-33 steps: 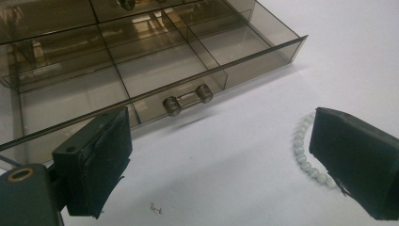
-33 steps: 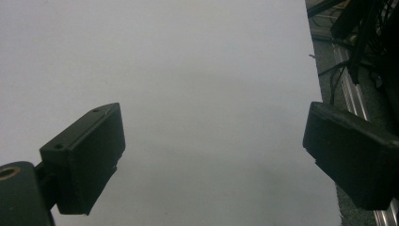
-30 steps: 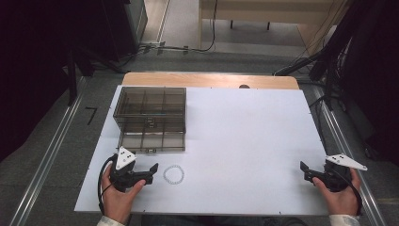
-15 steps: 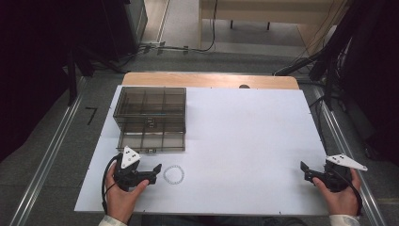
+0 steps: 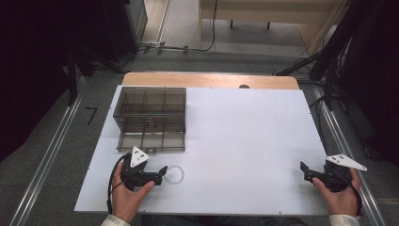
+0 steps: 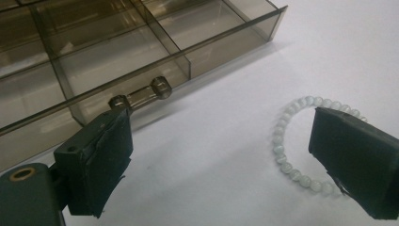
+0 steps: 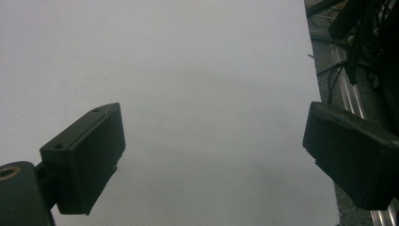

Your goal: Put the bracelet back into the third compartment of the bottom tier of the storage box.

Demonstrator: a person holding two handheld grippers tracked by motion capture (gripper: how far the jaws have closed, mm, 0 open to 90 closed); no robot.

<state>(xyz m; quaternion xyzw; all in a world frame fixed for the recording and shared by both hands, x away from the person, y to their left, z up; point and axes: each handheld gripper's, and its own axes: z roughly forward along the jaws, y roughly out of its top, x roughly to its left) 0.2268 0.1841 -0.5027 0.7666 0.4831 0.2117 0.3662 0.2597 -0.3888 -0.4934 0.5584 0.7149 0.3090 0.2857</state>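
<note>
A pale beaded bracelet lies flat on the white table, near its front left. My left gripper stands open just left of it, fingertips at its rim. In the left gripper view the bracelet lies ahead on the right, partly hidden by the right jaw, and the open left gripper holds nothing. A smoky clear compartment box stands behind it, and its small front handle is close to the left jaw. My right gripper rests open at the front right over bare table, as the right gripper view shows.
A wooden strip runs along the table's far edge. Metal rails flank the table on both sides. Cables and dark equipment lie on the floor beyond the right side. The table's right edge is near the right gripper.
My left gripper has slid to the right, up to the bracelet's edge. The bracelet, the box and the right gripper have stayed put.
</note>
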